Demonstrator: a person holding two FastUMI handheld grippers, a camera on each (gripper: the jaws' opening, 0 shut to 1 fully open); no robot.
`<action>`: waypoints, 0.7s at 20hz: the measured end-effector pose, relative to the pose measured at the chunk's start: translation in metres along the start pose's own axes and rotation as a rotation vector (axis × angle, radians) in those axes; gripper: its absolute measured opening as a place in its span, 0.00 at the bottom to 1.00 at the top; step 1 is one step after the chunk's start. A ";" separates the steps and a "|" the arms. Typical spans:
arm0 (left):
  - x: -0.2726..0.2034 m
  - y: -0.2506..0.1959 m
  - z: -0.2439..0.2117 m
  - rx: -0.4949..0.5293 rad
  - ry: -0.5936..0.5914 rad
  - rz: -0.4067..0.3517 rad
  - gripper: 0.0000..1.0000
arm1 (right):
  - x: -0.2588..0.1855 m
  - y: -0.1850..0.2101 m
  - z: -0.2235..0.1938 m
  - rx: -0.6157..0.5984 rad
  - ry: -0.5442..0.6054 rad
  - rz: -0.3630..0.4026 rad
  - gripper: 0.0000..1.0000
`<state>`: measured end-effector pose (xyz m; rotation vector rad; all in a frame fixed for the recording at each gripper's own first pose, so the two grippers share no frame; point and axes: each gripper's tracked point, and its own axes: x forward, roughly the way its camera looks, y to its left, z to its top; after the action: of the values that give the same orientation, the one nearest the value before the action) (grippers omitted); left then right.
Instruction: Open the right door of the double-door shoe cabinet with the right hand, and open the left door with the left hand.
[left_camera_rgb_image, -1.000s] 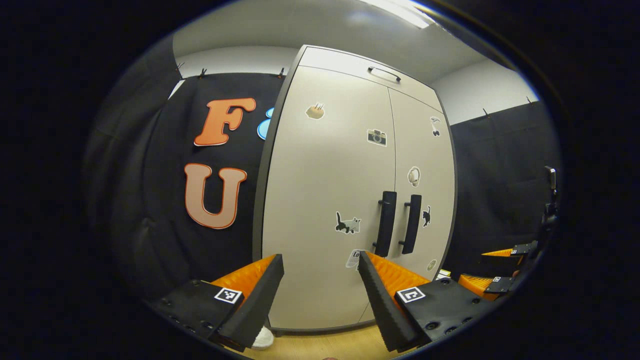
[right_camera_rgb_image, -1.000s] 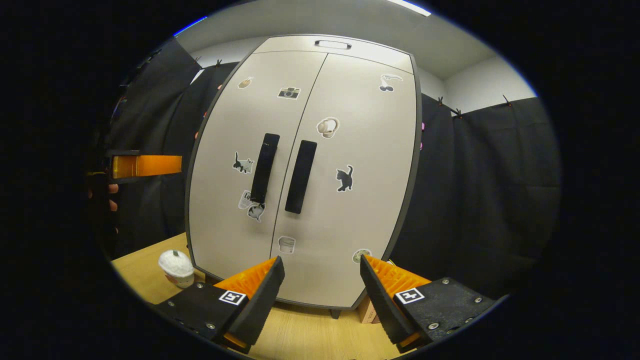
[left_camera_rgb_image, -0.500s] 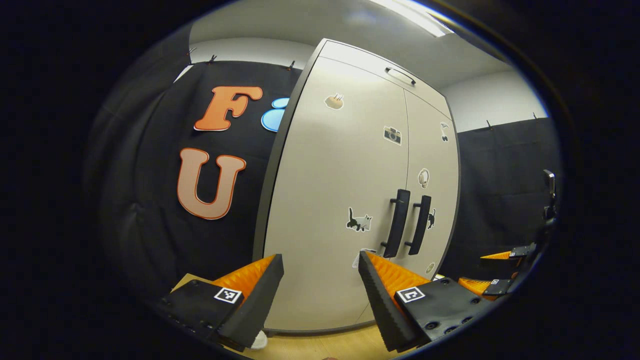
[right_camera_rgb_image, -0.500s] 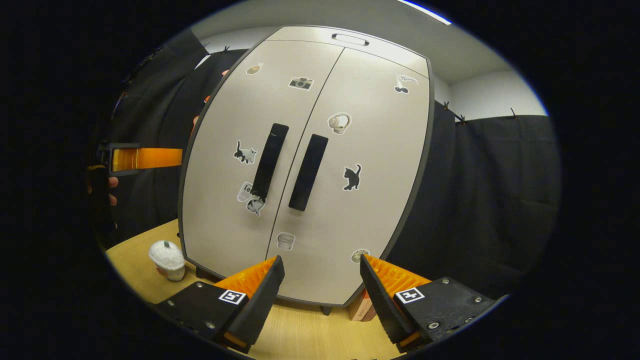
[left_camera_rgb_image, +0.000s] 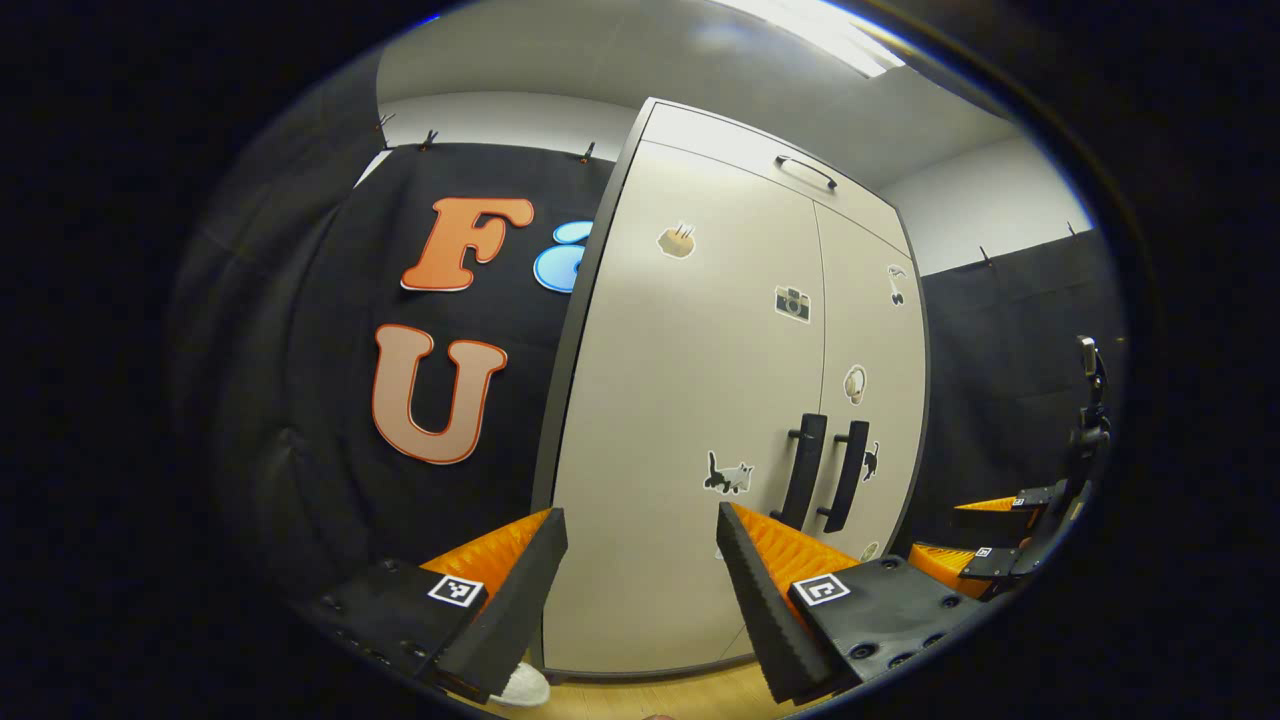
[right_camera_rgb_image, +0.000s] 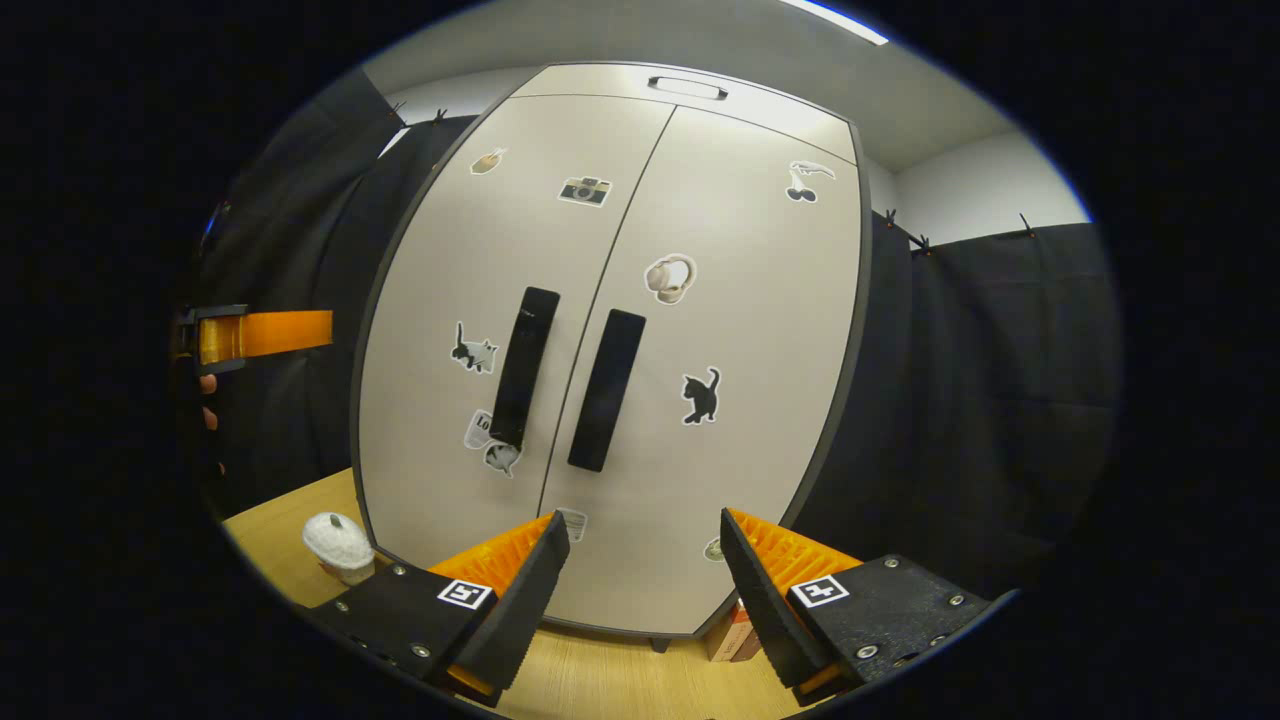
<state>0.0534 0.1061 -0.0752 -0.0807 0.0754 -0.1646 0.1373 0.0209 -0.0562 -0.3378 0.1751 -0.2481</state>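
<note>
We get even, fairly bright light from a ceiling strip (left_camera_rgb_image: 820, 25), blown out in the left gripper view. Soft sheen on the cabinet (right_camera_rgb_image: 600, 350) top, no hard shadows. Heavy fisheye bowing at the edges. Focus is sharp; the rim looks slightly soft, possibly lens falloff.
</note>
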 end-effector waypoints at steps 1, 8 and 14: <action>-0.003 -0.002 0.007 0.012 -0.007 0.013 0.96 | 0.006 -0.004 -0.002 0.005 0.017 0.010 0.93; -0.026 -0.011 0.023 0.044 -0.009 0.101 0.96 | 0.047 0.016 0.014 0.117 0.053 0.146 0.92; -0.045 0.001 0.026 0.062 0.000 0.166 0.95 | 0.090 0.037 0.048 0.170 0.055 0.181 0.84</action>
<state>0.0114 0.1166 -0.0469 -0.0119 0.0766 -0.0008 0.2410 0.0453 -0.0362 -0.1453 0.2356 -0.0927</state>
